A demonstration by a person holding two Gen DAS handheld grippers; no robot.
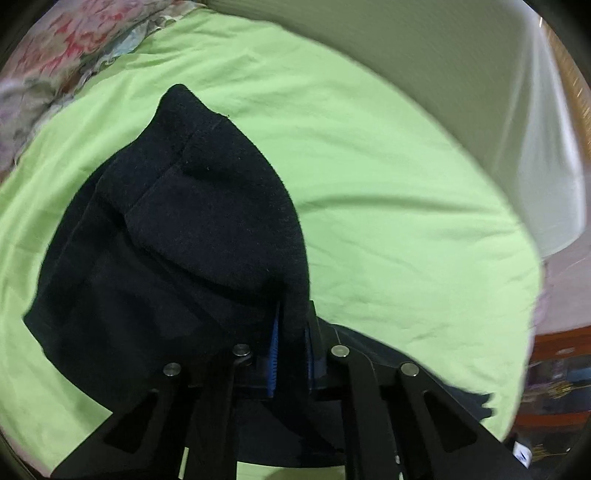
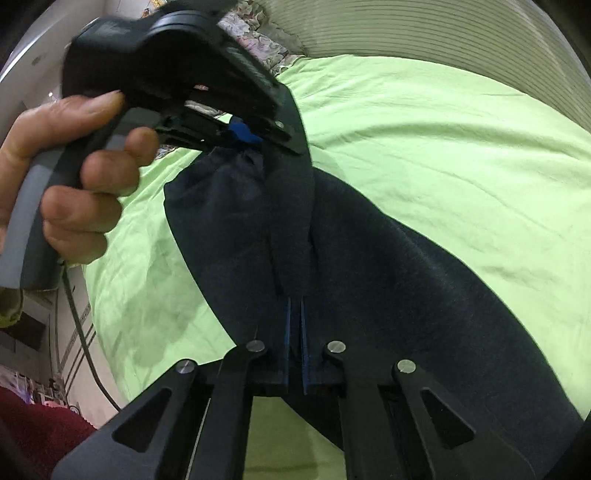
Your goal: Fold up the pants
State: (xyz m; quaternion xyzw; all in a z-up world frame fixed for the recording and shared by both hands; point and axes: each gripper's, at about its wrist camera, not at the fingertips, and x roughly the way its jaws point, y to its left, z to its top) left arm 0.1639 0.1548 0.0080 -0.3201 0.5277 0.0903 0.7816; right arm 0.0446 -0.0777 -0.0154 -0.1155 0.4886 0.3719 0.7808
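Dark navy pants hang over a light green bed sheet. My left gripper is shut on an edge of the pants, the cloth draping down and away from its blue pads. In the right wrist view my right gripper is shut on another part of the pants, which stretch from it up to the left gripper. A hand holds that gripper at the upper left. Both hold the cloth above the sheet.
A floral blanket lies at the head of the bed. A pale wall or headboard runs along the far side. A ribbed panel stands behind the bed. A red garment and a cable are at lower left.
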